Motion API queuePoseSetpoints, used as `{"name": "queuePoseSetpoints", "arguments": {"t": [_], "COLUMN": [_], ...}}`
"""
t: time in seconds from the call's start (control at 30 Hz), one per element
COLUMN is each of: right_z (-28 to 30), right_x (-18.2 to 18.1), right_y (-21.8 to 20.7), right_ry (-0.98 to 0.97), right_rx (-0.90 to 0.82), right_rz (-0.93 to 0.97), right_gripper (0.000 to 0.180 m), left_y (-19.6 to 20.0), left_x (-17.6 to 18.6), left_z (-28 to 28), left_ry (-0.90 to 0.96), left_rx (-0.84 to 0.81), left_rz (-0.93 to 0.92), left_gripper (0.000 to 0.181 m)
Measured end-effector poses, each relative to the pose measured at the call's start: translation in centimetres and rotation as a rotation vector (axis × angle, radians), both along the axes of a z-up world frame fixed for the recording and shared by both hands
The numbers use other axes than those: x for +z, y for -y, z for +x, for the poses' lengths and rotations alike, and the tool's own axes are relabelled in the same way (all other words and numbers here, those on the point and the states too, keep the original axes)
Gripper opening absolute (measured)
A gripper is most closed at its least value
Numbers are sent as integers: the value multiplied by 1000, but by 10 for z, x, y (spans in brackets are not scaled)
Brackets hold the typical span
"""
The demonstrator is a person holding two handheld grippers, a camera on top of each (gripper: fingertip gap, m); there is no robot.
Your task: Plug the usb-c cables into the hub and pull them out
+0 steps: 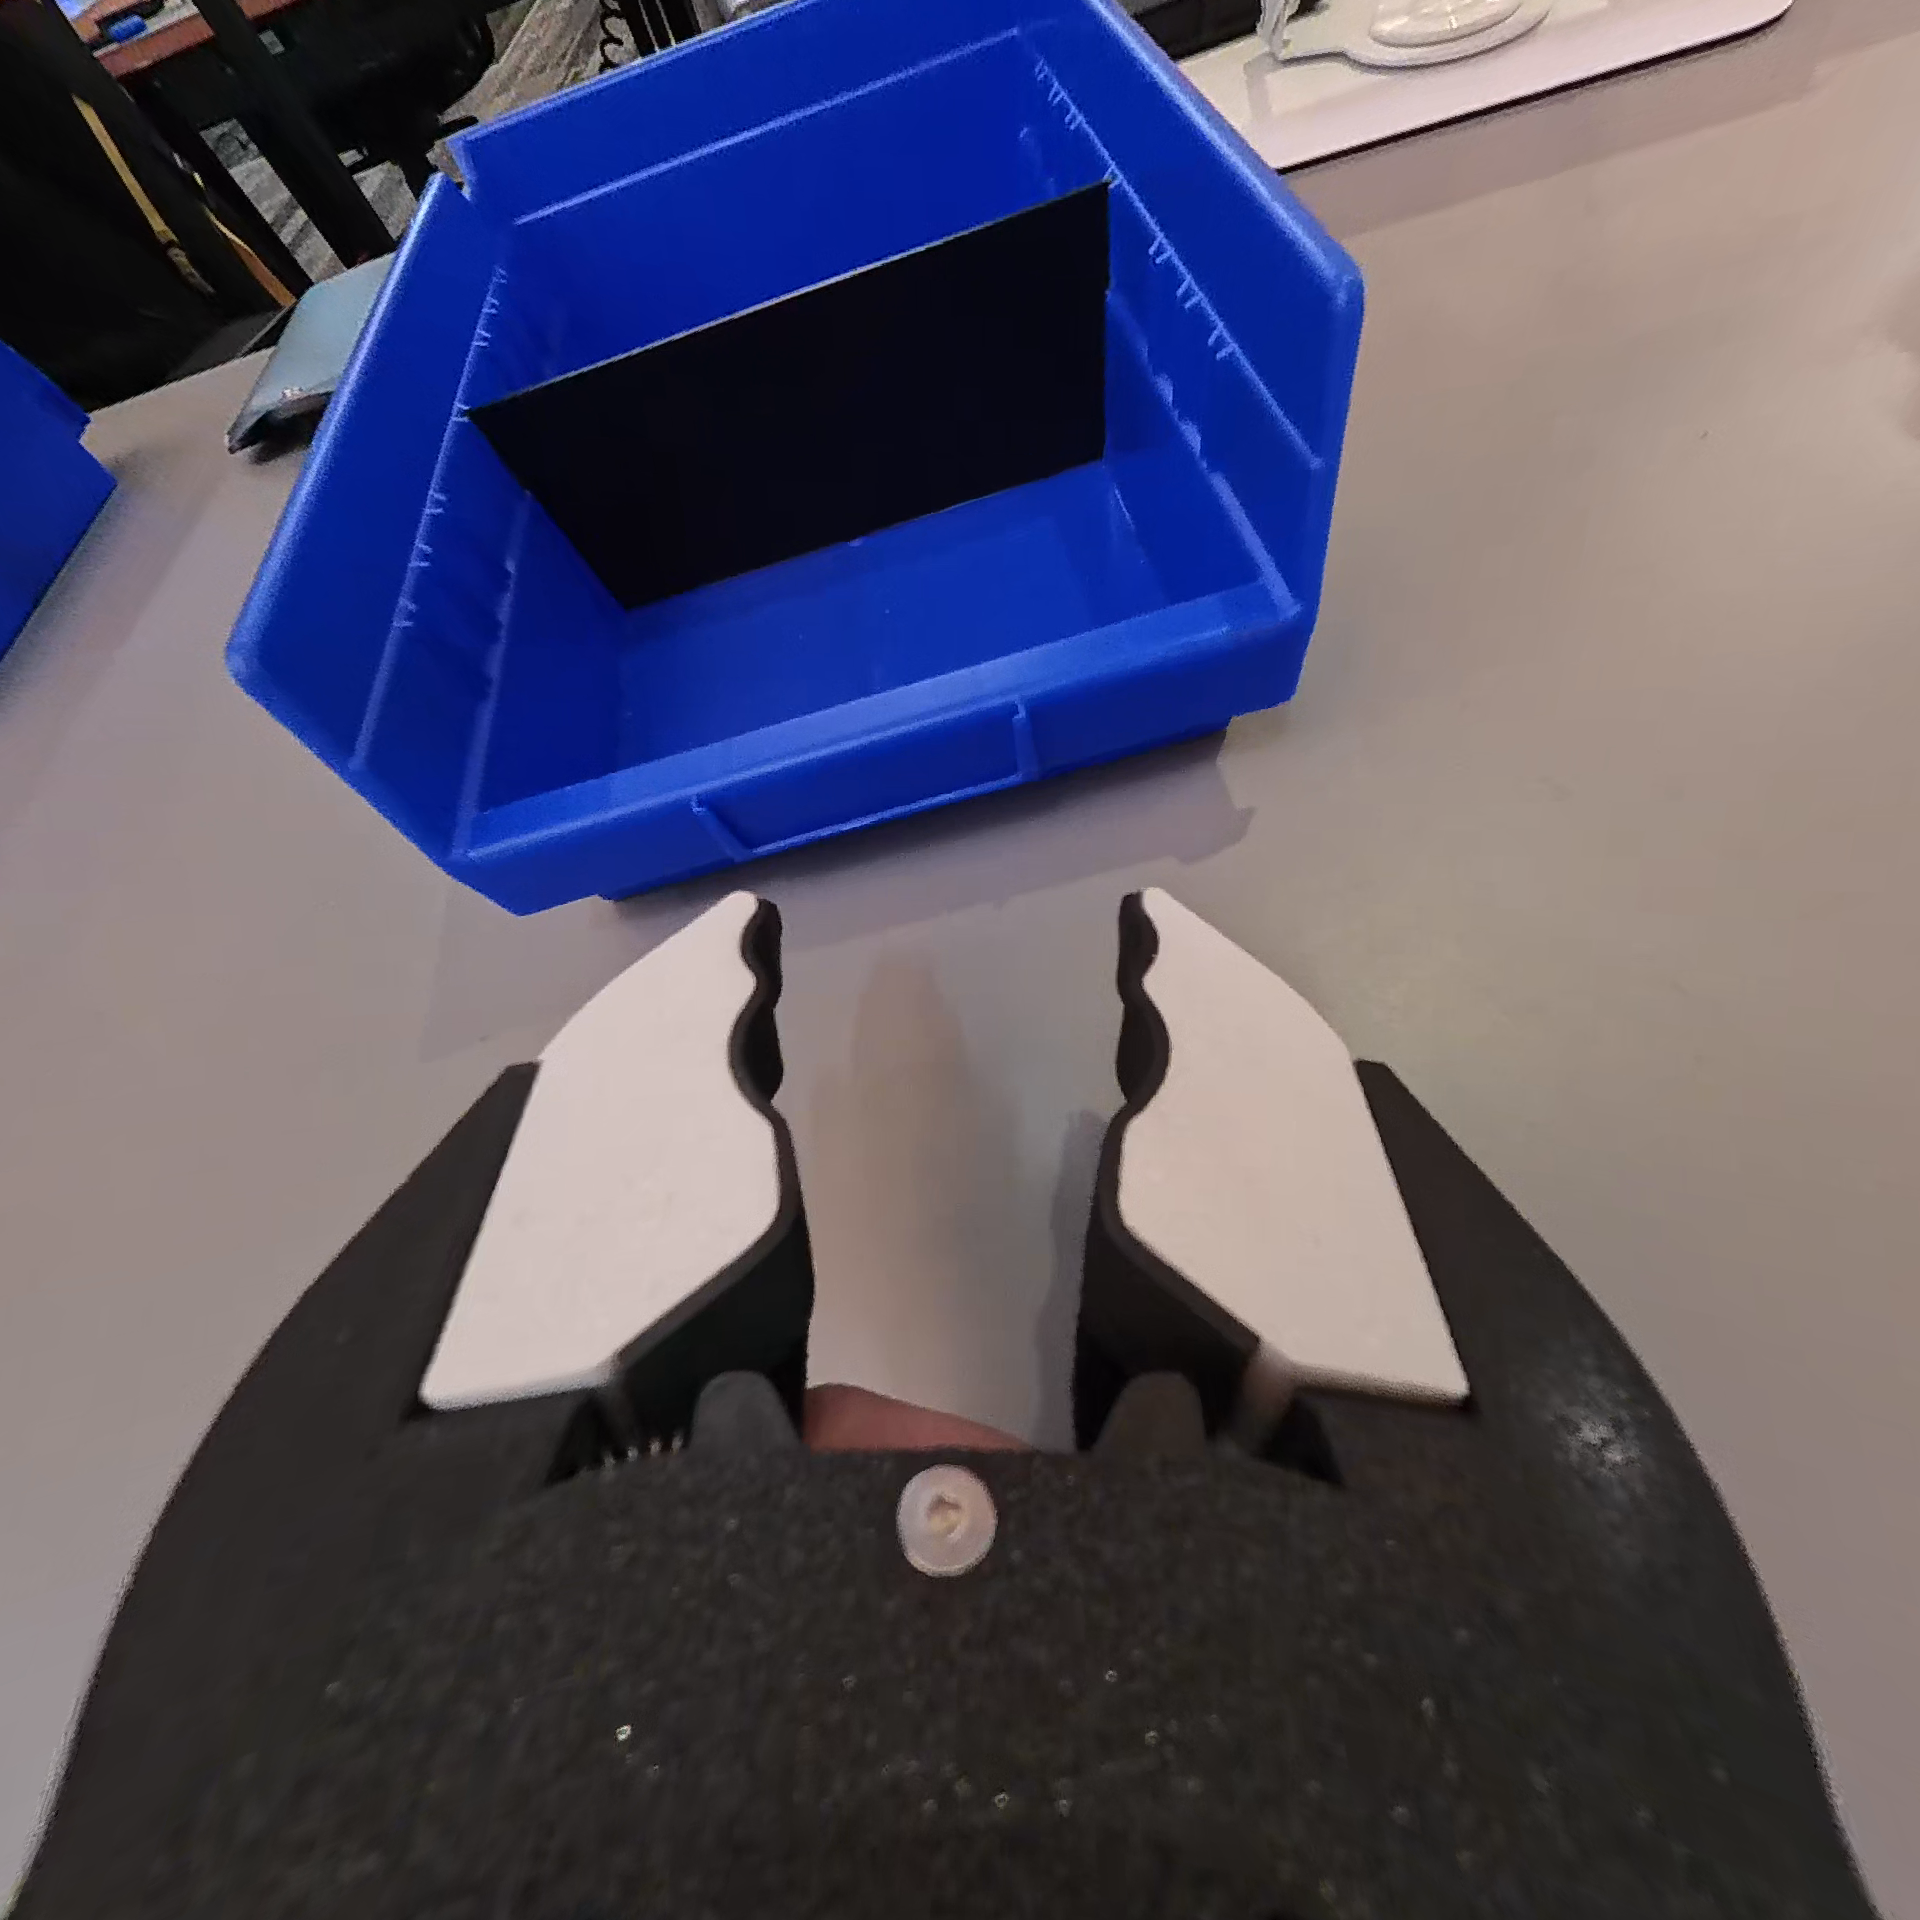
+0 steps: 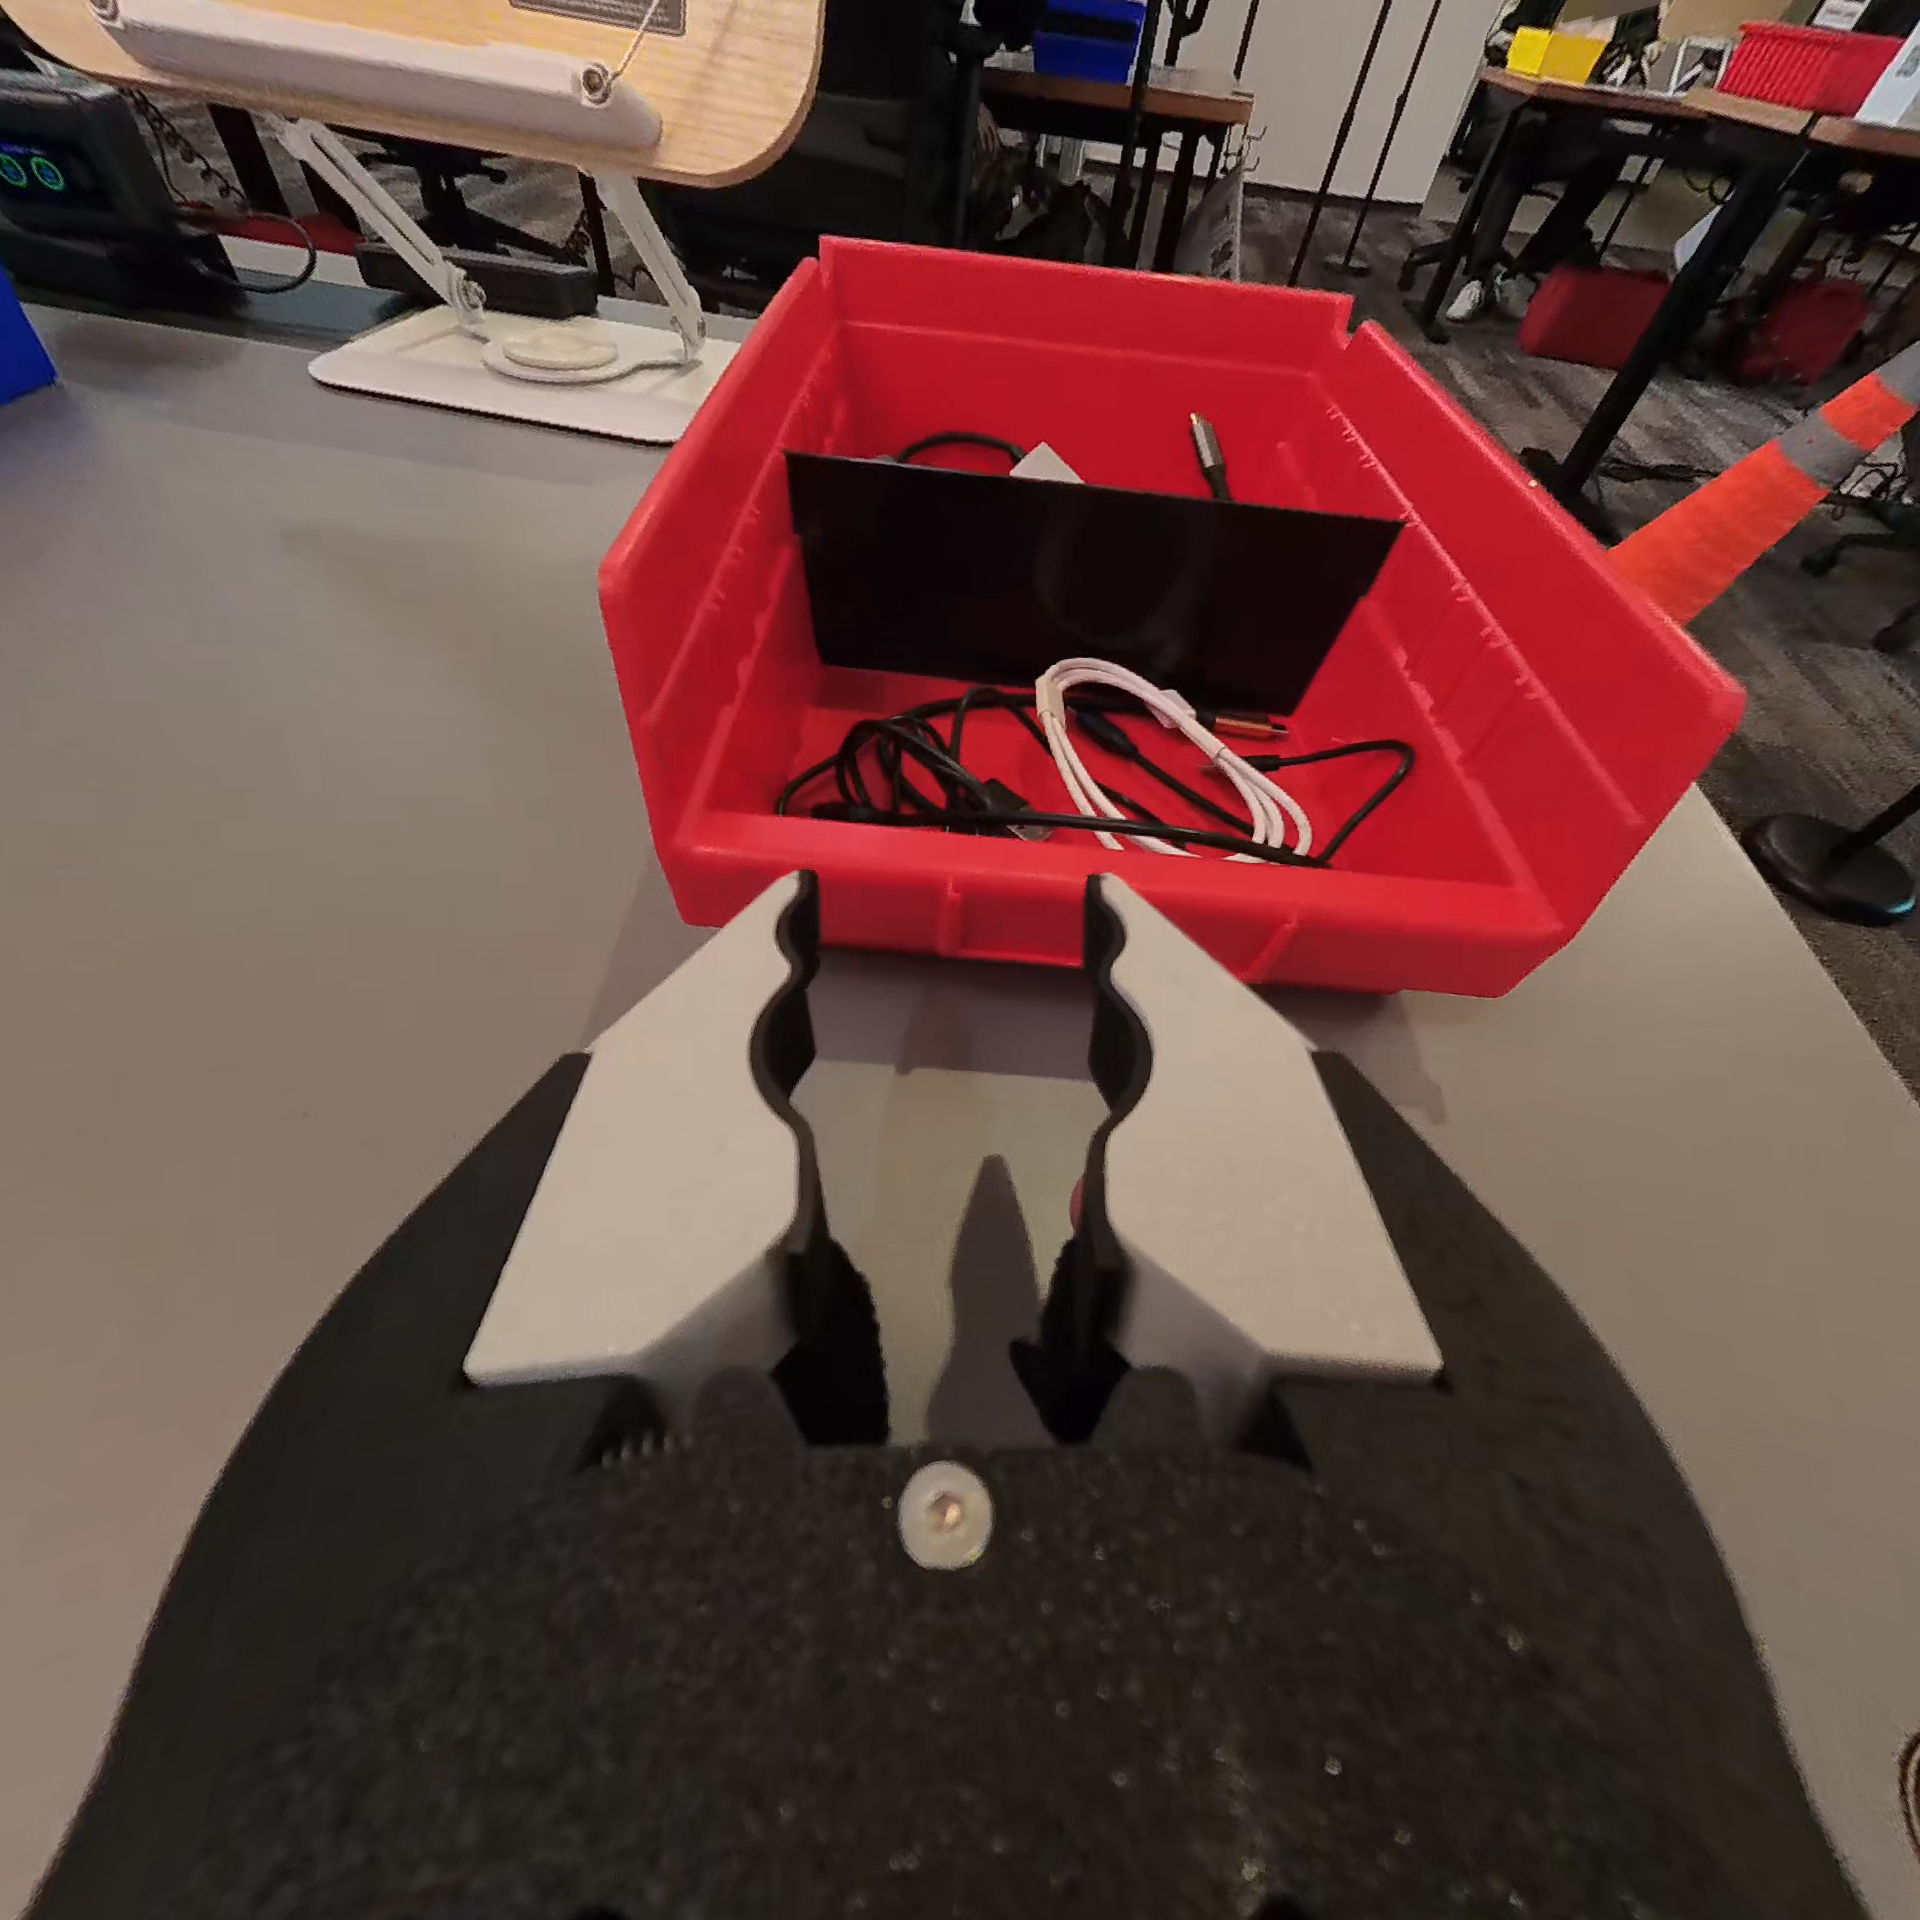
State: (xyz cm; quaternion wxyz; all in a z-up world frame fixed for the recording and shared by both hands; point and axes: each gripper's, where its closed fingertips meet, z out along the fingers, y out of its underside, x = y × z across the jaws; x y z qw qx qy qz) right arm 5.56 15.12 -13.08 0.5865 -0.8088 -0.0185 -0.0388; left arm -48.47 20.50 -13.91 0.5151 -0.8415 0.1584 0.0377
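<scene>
In the right wrist view a red bin [image 2: 1621, 644] stands on the grey table with a black divider [image 2: 1081, 592] across it. Its near compartment holds a coiled white cable [image 2: 1174, 758] and tangled black cables [image 2: 914, 779]. Behind the divider a cable with a metal plug [image 2: 1207, 447] and a grey-white object [image 2: 1044, 462] stick up; I cannot tell if that is the hub. My right gripper [image 2: 948, 904] is open and empty, just short of the bin's front wall. In the left wrist view my left gripper [image 1: 948, 925] is open and empty before a blue bin [image 1: 416, 623].
The blue bin has a black divider [image 1: 810, 416], and its near compartment shows nothing inside. Another blue bin's corner [image 1: 42, 488] is at far left. A white stand base [image 2: 499, 364] with a wooden board sits at the table's back. An orange cone [image 2: 1756, 488] stands on the floor beyond the right edge. Spacing between my two grippers at the tips: around 55 cm.
</scene>
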Motion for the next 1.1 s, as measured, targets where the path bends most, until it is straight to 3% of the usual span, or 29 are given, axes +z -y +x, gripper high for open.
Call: {"name": "queuePoseSetpoints", "arguments": {"t": [0.4, 0.5, 0.67, 0.77, 0.8, 0.9, 1.0, 1.1], "right_z": [0, -36, -77, -87, -91, -112, -136, -116], "right_x": [6, 25, 22, 19, 19, 17, 24, 61], "right_y": [0, 0, -43, -63, -64, -46, -8, 15], "right_ry": [-7, -57, 35, -54, -74, -43, -26, -6], "right_rx": [3, 131, 185, 154, 154, 228, 373, 285], "right_rz": [24, 100, 43, -37, -54, -92, -69, 116], "right_gripper": [51, 50, 56, 50, 51, 51, 35, 36], "left_y": [-2, 0, 15, 30, 37, 55, 71, 88], "left_x": [2, 7, -4, -9, -8, -6, -2, 7], "left_z": [3, 19, 67, 98, 113, 156, 206, 262], "left_ry": [-21, 16, -28, -49, -20, 20, 22, 100], "left_rx": [-9, -61, -231, -317, -362, -463, -568, -656], "left_rz": [25, 52, 14, -18, -29, -33, 12, 37], "left_gripper": [64, 65, 61, 60, 53, 47, 60, 65]}}
